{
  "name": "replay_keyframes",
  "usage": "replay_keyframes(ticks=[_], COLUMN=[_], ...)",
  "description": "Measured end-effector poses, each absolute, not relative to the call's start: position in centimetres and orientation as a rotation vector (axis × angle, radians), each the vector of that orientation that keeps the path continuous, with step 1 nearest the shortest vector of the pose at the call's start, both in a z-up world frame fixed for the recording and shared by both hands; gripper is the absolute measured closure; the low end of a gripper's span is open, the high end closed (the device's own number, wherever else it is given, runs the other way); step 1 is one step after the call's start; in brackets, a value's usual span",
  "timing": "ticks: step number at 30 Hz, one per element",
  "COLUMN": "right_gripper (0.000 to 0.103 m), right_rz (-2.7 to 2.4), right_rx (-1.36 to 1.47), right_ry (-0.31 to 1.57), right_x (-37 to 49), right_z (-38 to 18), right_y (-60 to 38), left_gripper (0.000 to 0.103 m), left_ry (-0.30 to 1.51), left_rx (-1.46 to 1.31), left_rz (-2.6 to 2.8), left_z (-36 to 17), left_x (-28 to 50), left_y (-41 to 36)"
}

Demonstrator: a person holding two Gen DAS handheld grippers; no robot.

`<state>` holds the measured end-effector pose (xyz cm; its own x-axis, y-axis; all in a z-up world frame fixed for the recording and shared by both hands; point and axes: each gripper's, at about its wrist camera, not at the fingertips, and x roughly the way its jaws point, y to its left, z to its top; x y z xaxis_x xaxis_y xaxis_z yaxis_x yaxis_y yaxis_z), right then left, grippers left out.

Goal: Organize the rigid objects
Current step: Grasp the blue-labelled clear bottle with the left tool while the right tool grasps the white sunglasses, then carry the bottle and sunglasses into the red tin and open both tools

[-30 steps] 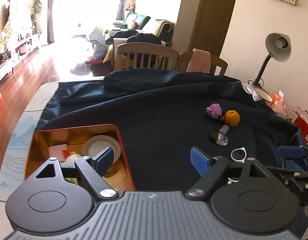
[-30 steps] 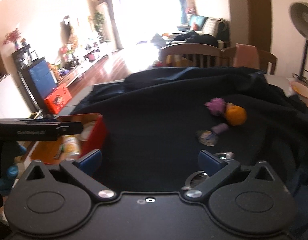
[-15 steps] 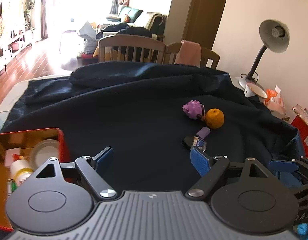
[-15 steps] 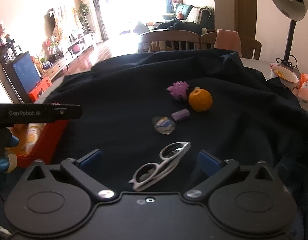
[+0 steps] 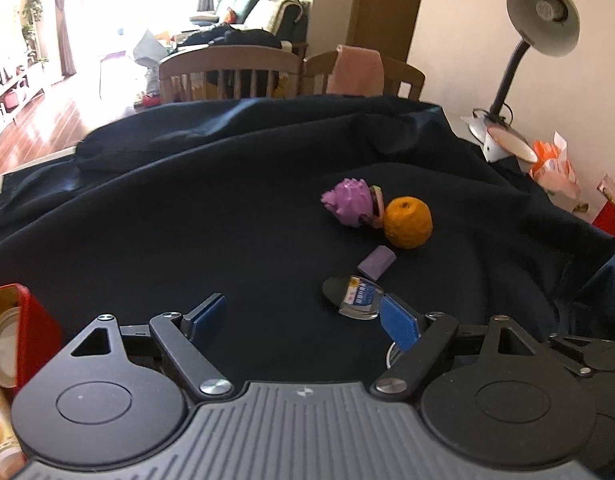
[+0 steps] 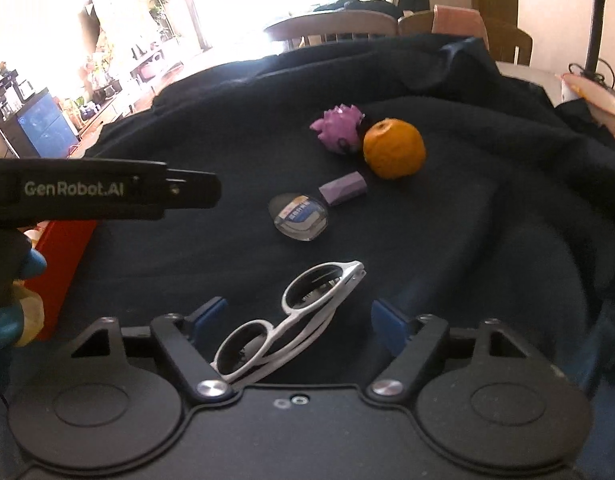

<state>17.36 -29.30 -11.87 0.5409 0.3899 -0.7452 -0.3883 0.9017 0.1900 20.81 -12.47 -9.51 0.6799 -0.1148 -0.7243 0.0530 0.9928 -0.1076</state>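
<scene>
- Right wrist view: we see the white glasses [image 6: 293,322] lying folded on the dark cloth [image 6: 487,240] between the fingers of our right gripper [image 6: 299,318], nearer the left finger [image 6: 207,312]; the pads are apart from the frame and the jaws are closing.
- Beyond the fingertips lie a clear tag [image 6: 299,216], then a purple block [image 6: 343,189], then an orange [image 6: 393,148] with a purple toy [image 6: 338,129] touching its left side.
- Left of the left finger we see the red box [image 6: 65,248], partly behind our other gripper's black body.
- In the left wrist view, our left gripper [image 5: 303,316] hangs over the cloth [image 5: 187,220] with fingers wide apart and nothing between them.
- The tag [image 5: 357,296] sits just beside its right finger [image 5: 399,322]; the block [image 5: 376,262], orange [image 5: 407,222] and toy [image 5: 349,204] lie farther ahead.
- The box [image 5: 35,320] is left of its left finger.
</scene>
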Motion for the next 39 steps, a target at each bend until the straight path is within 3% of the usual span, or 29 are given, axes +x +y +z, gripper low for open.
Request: replay_keyframes(ticks=[12, 29, 35, 39], right_gripper=[0.032, 0.053, 0.059, 0.067], right_rz=[0.504, 0.496, 0.49, 0.49], right_rx=[-0.035, -0.075, -0.059, -0.04], right_ry=[0.914, 0.884, 0.883, 0.874], right_x=[18.4, 18.3, 18.3, 18.3], right_z=[-13.6, -13.6, -13.5, -13.4], right_y=[-28.9, -29.4, -29.6, -29.7], left_gripper=[0.019, 0.021, 0.046, 0.049], left_ry=[0.887, 0.92, 0.884, 0.877], left_rx=[-0.033, 0.047, 0.082, 0.088], left_rz=[-0.145, -0.167, -0.181, -0.186], left_z=[-12.6, -16.4, -16.3, -16.3], left_x=[24.3, 27.6, 27.3, 27.2], left_y=[-15.4, -17.7, -18.2, -18.1])
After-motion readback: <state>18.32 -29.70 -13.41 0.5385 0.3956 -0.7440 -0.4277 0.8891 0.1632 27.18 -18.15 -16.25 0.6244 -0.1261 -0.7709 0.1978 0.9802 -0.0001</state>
